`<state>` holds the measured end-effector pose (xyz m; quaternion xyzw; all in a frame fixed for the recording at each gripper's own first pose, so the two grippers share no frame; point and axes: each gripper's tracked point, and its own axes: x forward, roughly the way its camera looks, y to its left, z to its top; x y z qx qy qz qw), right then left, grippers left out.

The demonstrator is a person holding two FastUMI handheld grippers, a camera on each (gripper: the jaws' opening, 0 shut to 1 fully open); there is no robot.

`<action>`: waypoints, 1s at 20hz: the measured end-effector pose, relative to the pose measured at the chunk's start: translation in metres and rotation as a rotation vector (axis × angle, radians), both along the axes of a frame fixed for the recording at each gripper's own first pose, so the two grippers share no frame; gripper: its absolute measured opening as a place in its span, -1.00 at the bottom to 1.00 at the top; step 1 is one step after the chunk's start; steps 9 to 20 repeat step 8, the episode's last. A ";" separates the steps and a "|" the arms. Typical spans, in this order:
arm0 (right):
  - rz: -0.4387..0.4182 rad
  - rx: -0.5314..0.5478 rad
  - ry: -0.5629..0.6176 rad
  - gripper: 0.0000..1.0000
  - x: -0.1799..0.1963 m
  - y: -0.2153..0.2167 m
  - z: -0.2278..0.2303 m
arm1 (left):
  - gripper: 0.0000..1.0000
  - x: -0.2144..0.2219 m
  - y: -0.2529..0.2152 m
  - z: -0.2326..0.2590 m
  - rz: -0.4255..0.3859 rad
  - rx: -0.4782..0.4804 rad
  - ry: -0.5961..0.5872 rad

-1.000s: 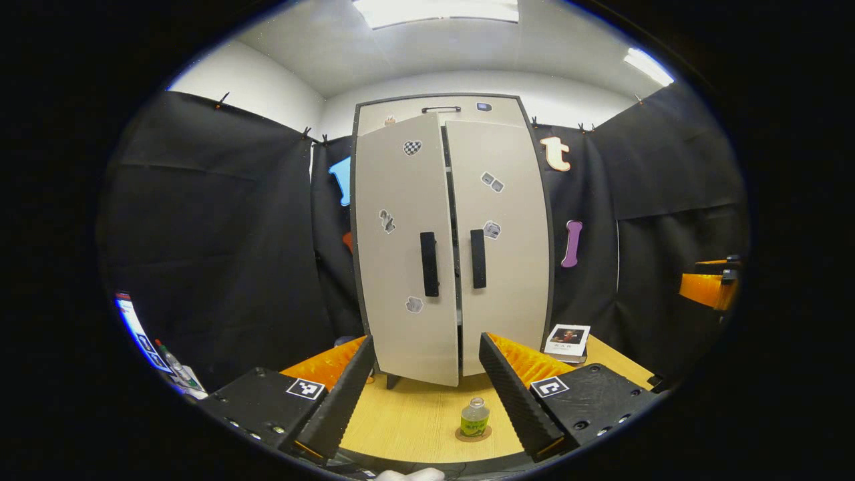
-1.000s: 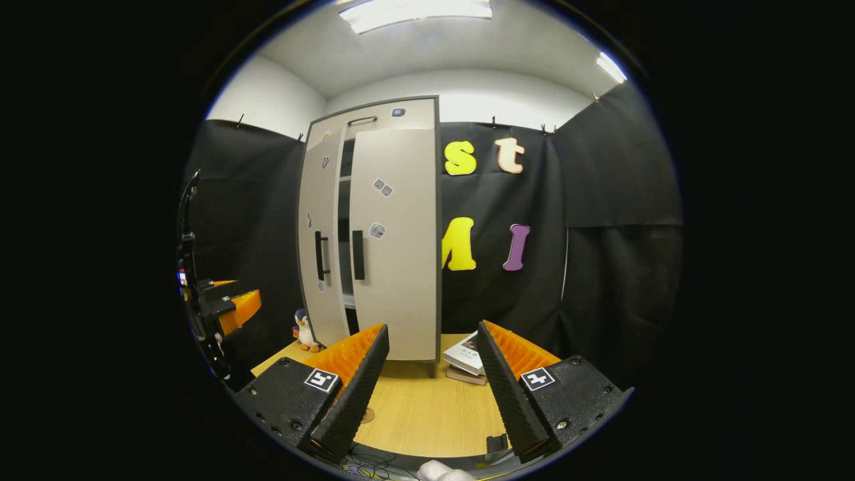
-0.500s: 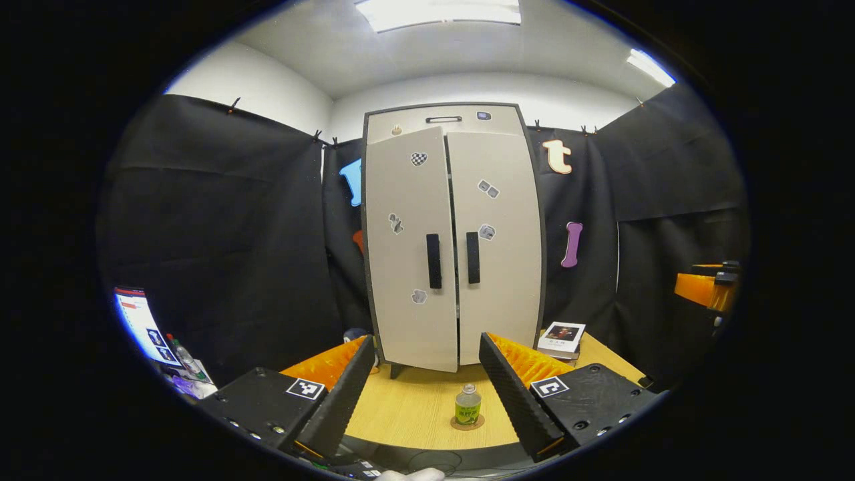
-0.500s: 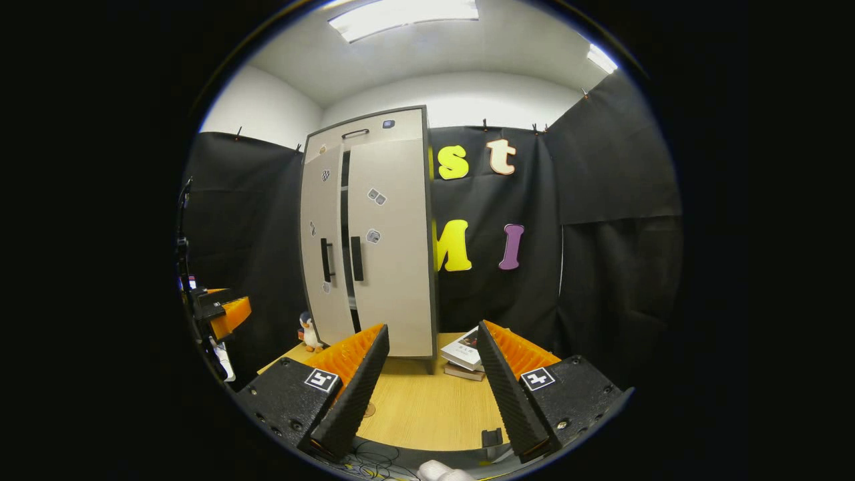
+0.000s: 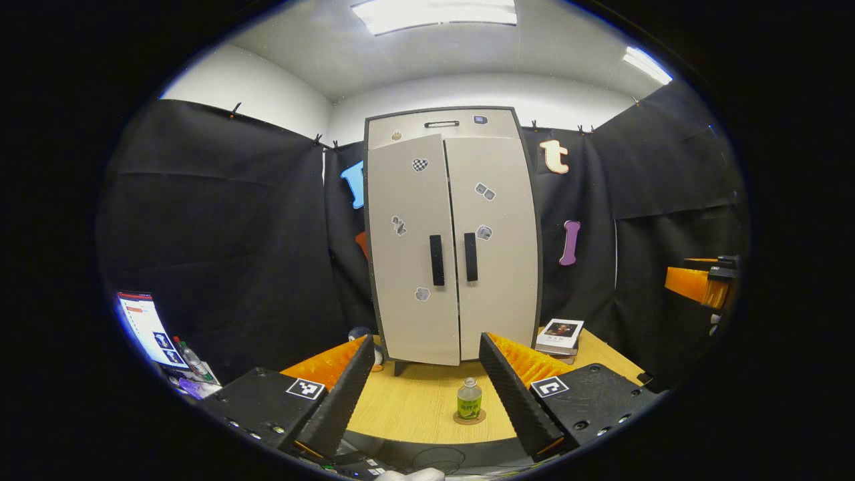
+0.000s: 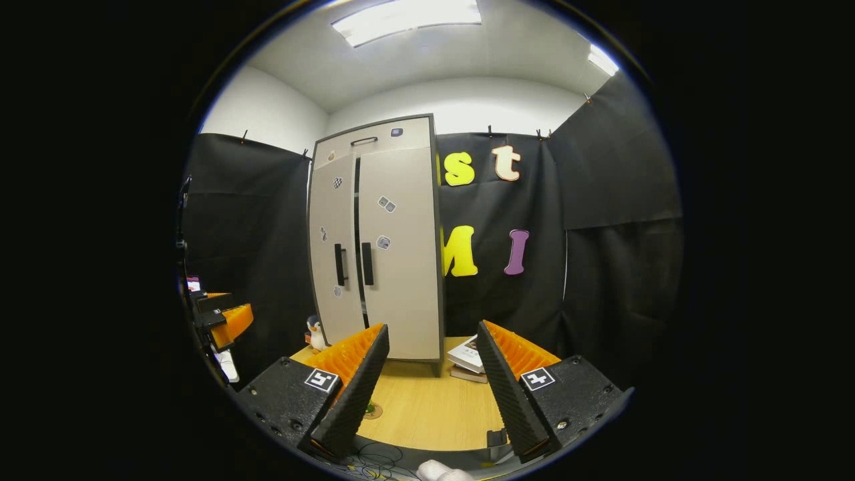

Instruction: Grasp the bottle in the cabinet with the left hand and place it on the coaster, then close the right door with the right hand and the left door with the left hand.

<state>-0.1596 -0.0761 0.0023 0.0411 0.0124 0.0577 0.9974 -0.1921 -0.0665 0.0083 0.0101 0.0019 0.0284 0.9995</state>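
Observation:
The pale cabinet [image 5: 454,240] stands at the back of the wooden table [image 5: 414,407]. Its right door [image 5: 494,247] lies flush. The left door [image 5: 411,254] is almost flush, and the right gripper view shows a thin dark gap beside the left door [image 6: 332,247]. A small bottle [image 5: 469,399] with a green label stands upright on the round coaster [image 5: 469,419] near the table's front. My left gripper [image 5: 425,338] is open and empty, back from the cabinet, with the bottle between its fingers' lines. My right gripper [image 6: 431,326] is open and empty too.
Stacked books [image 5: 561,334] lie right of the cabinet, books [image 6: 467,357] also ahead of my right gripper. A toy penguin [image 6: 315,333] stands left of the cabinet. A lit screen [image 5: 143,327] and small bottles sit at far left. The other gripper [image 5: 698,284] shows at far right.
The left door has swung from clearly ajar to nearly flush. Both grippers have drawn back from the cabinet, so it looks smaller. The bottle stays on the coaster.

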 end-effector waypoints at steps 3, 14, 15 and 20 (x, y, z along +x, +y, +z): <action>-0.006 0.000 0.009 0.63 0.001 0.006 -0.002 | 0.92 0.000 0.008 0.003 0.001 -0.002 0.001; -0.003 0.013 0.012 0.63 -0.001 0.014 0.000 | 0.92 -0.002 0.010 0.006 -0.004 -0.013 -0.011; -0.003 0.013 0.012 0.63 -0.001 0.014 0.000 | 0.92 -0.002 0.010 0.006 -0.004 -0.013 -0.011; -0.003 0.013 0.012 0.63 -0.001 0.014 0.000 | 0.92 -0.002 0.010 0.006 -0.004 -0.013 -0.011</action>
